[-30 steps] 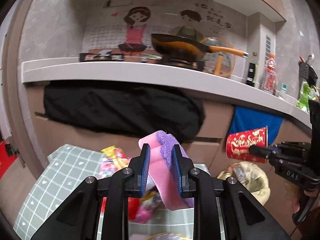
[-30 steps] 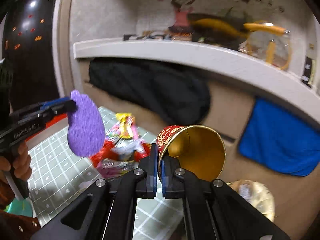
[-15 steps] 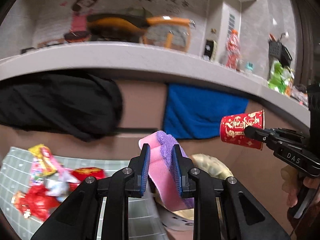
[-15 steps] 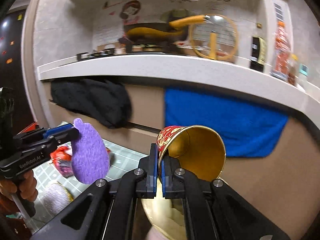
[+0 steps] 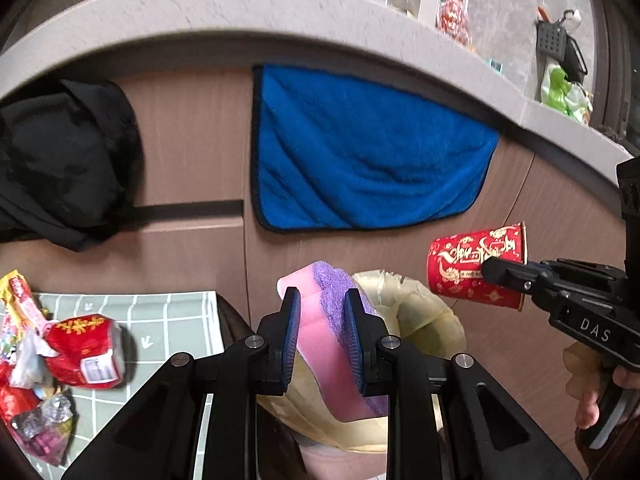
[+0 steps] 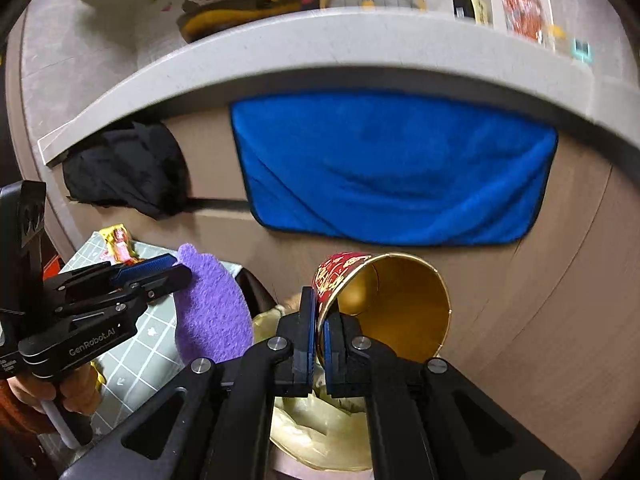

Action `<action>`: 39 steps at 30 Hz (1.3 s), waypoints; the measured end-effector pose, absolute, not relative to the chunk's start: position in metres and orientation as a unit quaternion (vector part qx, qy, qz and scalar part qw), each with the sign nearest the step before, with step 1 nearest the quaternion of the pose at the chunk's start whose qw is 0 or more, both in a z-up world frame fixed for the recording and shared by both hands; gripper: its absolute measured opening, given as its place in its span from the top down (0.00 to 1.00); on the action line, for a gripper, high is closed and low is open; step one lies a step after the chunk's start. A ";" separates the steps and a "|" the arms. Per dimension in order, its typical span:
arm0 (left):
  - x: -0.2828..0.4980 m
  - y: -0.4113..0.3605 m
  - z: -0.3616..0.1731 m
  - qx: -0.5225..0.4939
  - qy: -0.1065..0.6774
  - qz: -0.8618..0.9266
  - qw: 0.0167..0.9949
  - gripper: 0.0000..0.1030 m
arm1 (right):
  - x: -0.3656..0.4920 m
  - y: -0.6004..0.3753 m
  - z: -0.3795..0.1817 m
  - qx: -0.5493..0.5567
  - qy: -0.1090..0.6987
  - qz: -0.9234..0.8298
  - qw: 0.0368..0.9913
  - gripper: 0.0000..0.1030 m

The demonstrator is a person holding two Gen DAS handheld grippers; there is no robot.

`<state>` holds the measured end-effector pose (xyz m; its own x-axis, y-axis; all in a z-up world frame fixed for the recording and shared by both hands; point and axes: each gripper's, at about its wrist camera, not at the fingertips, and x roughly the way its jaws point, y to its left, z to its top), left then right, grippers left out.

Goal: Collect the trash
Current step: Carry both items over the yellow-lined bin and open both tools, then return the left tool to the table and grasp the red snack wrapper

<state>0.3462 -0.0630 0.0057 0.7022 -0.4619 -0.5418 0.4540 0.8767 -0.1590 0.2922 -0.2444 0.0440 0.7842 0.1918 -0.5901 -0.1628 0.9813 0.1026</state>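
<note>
Kitchen cabinet front with a blue towel [image 5: 360,152] fills the background. Left hand-held gripper [image 5: 320,336] clamps a pink-and-purple sponge [image 5: 332,320]; right hand-held gripper [image 6: 318,344] pinches the red paper cup [image 6: 384,300] by its wall. Both hang over the lined trash bin [image 5: 424,312]. Judged step: drop-off; next, I release each. Bin's bottom is hidden; wrappers [image 5: 60,356] at lower left are cut off.
</note>
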 end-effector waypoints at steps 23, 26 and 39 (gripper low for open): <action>0.388 -0.116 -0.037 0.069 0.330 -0.264 0.904 0.61 | 0.338 -0.287 -0.034 0.113 0.387 0.105 0.909 0.72; 0.390 -0.112 -0.037 0.063 0.342 -0.266 0.899 0.57 | 0.337 -0.290 -0.041 0.123 0.388 0.101 0.908 0.67; 0.338 0.004 0.017 0.036 0.291 -0.168 0.941 0.57 | 0.290 -0.276 -0.003 0.109 0.329 0.059 0.936 0.67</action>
<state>0.3376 0.0041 0.0171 0.7742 -0.2954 -0.5598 0.3377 0.9408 -0.0294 0.2898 -0.2758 -0.0026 0.7766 0.1813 -0.6034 -0.0380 0.9694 0.2424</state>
